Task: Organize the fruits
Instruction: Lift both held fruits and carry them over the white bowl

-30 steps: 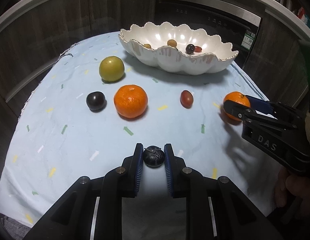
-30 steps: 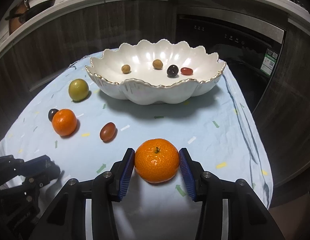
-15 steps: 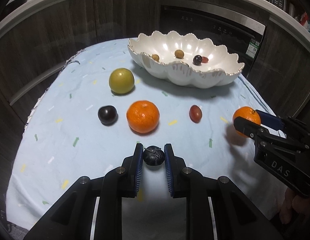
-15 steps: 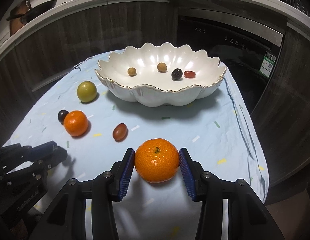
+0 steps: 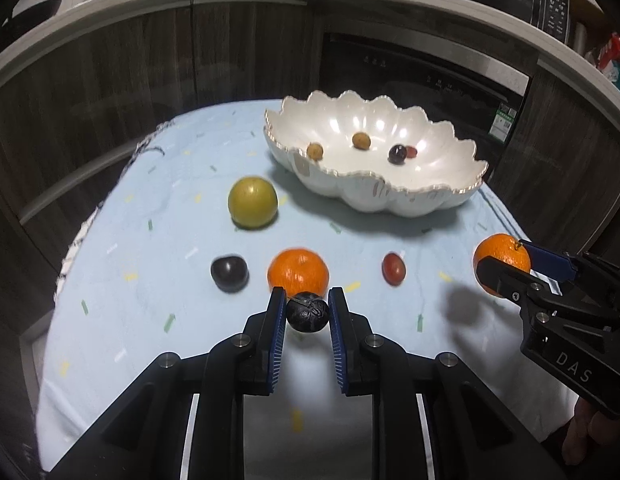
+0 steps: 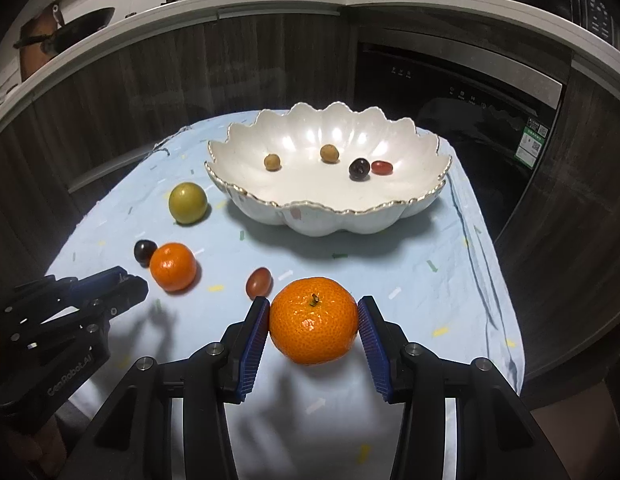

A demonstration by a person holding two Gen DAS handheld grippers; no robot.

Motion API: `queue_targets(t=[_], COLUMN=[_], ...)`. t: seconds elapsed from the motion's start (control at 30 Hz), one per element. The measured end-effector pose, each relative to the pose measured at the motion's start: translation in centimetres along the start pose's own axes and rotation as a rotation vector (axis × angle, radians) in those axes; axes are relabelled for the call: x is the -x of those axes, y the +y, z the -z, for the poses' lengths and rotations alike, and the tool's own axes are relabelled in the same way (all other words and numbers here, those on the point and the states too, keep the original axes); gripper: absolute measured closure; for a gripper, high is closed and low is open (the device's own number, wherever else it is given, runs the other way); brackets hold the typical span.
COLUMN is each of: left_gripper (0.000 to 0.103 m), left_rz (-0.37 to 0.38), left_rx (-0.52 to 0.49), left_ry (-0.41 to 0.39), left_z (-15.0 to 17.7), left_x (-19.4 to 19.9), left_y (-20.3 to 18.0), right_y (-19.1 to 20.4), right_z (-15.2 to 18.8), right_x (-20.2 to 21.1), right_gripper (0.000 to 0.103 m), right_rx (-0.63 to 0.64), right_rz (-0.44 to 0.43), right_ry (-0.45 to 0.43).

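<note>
My left gripper (image 5: 307, 316) is shut on a small dark wrinkled fruit (image 5: 308, 312) and holds it above the cloth. My right gripper (image 6: 313, 321) is shut on a mandarin (image 6: 313, 320), also lifted; it shows in the left wrist view (image 5: 502, 264) at the right. The white scalloped bowl (image 6: 330, 216) stands at the back and holds several small fruits (image 6: 358, 168). On the cloth lie a green round fruit (image 5: 252, 201), a dark plum (image 5: 229, 273), a second mandarin (image 5: 298, 270) and a red grape tomato (image 5: 394, 268).
The table is covered with a light blue cloth (image 6: 410, 280) whose edge drops off at the right and front. Dark cabinets and an oven (image 6: 462, 92) stand behind the table. The left gripper body (image 6: 61, 320) shows at the left of the right wrist view.
Both grippers have risen from the cloth with their fruit and moved toward the bowl. Their shadows now lie apart from them on the cloth.
</note>
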State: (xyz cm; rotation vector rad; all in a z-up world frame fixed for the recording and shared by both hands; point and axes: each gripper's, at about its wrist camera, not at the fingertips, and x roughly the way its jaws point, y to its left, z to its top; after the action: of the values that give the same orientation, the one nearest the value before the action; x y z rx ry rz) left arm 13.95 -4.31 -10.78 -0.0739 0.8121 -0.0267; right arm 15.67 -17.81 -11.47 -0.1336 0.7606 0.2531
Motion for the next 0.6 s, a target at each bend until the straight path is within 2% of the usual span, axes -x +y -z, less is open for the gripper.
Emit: queue_targets(t=[0.6], left_gripper=[0.081], left_rz=[0.033], left_rx=[0.013], left_ry=[-0.052], left_z=[-5.7], left_x=[0.2], left_y=[0.6], right_y=[-0.2], right_z=[-4.6], right_x=[1.1], right_gripper=[0.056], right_rx=[-0.027], right_rz=[0.029], right_ry=[-0.065])
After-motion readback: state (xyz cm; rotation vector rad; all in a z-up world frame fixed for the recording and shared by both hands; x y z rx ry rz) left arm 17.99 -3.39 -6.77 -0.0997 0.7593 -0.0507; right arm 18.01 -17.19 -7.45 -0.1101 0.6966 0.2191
